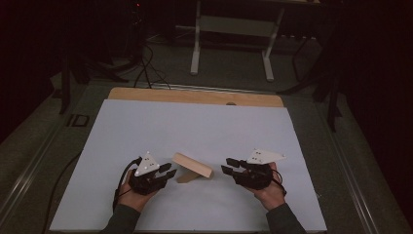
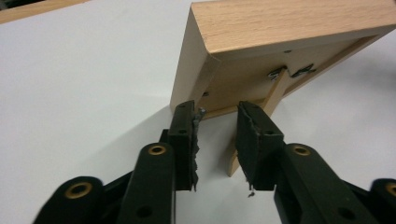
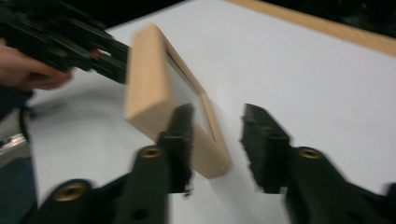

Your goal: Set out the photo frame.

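Fingers [image 2: 184,135] of both grippers, left gripper [image 1: 167,173] and right gripper [image 1: 228,165], stand parted and empty, flanking one wooden frame [image 1: 192,166] at nine and three o'clock.

My grippers [image 1: 165,173] [image 1: 228,165] are black, brass-riveted, topped by grey three-cornered plates [image 1: 146,163]; black cables trail; my sleeves [image 1: 122,222] are dark.

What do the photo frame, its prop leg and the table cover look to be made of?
Photo frame: pale wood, probably beech or a veneer; fine grain, smooth matte faces. Prop leg: a thin strip of the same light wood, with small metal fittings near its top. Table cover: a smooth matte white sheet, paper or plastic; I cannot tell which.
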Motion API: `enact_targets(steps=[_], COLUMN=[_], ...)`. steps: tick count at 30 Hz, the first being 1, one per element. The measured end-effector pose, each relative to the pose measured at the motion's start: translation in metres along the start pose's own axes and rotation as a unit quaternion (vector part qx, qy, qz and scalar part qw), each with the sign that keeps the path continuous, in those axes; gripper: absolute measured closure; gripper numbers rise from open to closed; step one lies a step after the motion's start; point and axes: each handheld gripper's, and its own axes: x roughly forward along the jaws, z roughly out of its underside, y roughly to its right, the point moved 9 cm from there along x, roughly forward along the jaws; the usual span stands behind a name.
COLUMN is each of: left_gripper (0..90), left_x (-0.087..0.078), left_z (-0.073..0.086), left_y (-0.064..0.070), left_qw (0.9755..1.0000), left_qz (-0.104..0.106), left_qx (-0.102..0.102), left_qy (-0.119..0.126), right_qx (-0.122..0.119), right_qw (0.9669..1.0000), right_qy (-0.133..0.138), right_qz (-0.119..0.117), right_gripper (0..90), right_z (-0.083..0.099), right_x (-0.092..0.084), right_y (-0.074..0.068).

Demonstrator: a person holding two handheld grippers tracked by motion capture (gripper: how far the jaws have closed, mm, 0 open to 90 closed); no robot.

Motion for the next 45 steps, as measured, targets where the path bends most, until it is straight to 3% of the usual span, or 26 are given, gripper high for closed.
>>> enact_targets(steps=[3,6,12,22,36,45], left_gripper=[71.8,75.5,85.6,88.9,89.2,89.6], left_x=[0.002,0.004,0.011,0.021,0.034,0.040], left_z=[-0.001,-0.004,-0.002,-0.003,-0.003,-0.004], left_y=[0.002,0.005,0.008,0.010,0.002,-0.004], left_qw=[1.0000,0.9999,0.9996,0.9995,0.9989,0.9989], left_qz=[-0.003,-0.003,-0.003,-0.001,-0.011,-0.011], left_qx=[0.008,0.016,0.022,0.020,0.006,-0.012], left_qy=[-0.003,-0.005,-0.018,-0.025,-0.044,-0.043], right_qx=[0.004,0.007,0.009,0.019,0.019,0.016], right_qw=[0.9998,0.9992,0.9983,0.9981,0.9977,0.9971], right_qy=[-0.017,-0.034,-0.053,-0.058,-0.065,-0.074], right_qz=[0.013,0.022,0.023,0.011,0.003,-0.008], right_gripper=[82.9,89.6,89.7,89.7,89.8,89.8], right_z=[0.006,0.010,0.014,0.016,0.019,0.022], right_x=[0.009,0.020,0.040,0.055,0.055,0.056], right_y=[0.003,0.005,0.005,0.002,0.001,-0.005])
